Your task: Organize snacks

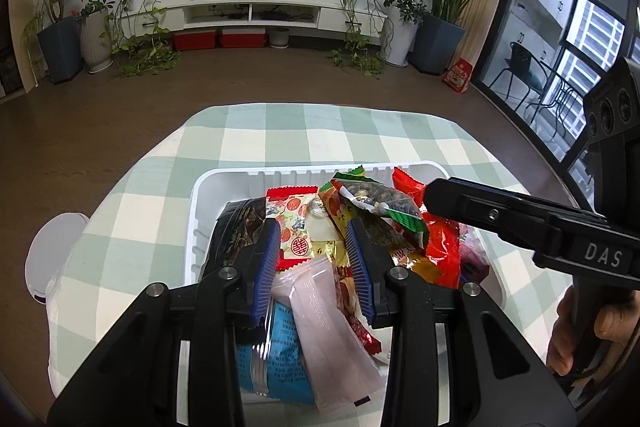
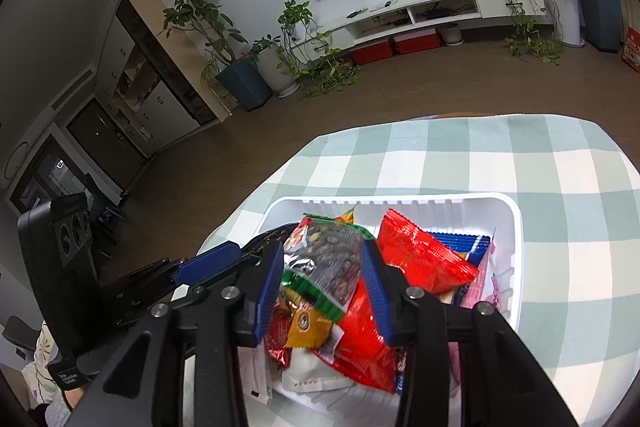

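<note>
The snacks [image 1: 320, 239] are all piled in the white bin [image 1: 224, 179] on the checked table, so little seems left, and the left gripper [image 1: 314, 263] and right gripper [image 2: 320, 279] both hang open over them.

My left cam looks steeply down, close over the white bin [image 1: 224, 183], TV wall beyond. Right cam: same bin [image 2: 512, 251], close, from its right, angled leftward. Both share bin, checked cloth [image 1: 248, 139].
</note>
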{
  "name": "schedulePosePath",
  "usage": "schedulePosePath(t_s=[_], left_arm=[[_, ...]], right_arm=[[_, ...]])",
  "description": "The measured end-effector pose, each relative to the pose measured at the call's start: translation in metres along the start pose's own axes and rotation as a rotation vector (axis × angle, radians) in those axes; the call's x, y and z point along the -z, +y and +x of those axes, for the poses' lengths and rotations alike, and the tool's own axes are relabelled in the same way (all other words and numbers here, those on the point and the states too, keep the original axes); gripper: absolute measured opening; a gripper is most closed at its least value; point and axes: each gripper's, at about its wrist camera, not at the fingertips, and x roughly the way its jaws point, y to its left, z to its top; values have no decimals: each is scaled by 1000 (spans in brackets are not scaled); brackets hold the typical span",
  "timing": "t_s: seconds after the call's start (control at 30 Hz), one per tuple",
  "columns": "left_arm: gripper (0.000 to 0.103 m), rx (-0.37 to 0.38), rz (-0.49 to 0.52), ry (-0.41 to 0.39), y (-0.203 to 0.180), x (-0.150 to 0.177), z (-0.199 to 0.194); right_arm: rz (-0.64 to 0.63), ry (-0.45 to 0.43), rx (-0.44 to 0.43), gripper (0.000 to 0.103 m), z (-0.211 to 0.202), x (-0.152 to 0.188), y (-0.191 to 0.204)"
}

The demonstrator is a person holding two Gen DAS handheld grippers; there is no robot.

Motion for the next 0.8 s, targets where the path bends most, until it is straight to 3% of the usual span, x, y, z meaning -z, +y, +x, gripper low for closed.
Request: schedulePosePath(t_s=[0.07,0.17,0.23,0.43,0.8], left_arm=[[49,-1,-8,-10,0,2,-5],[51,-5,-10,-17,-2,5,-12],[57,-13,-13,-22,-3,9,-17],[85,-23,-29,-27,-7,19,-33],[92,-23,-62,-39,-19,49,-72]], right_arm=[[1,-6,-6,47,-5,4,2],[0,-18,-10,50,-14,10,5],[-4,-25,-10,51,-20,13,8],[-28,-52,0,61,-41,28,17],[-54,-104,31,79,-83,57,29]])
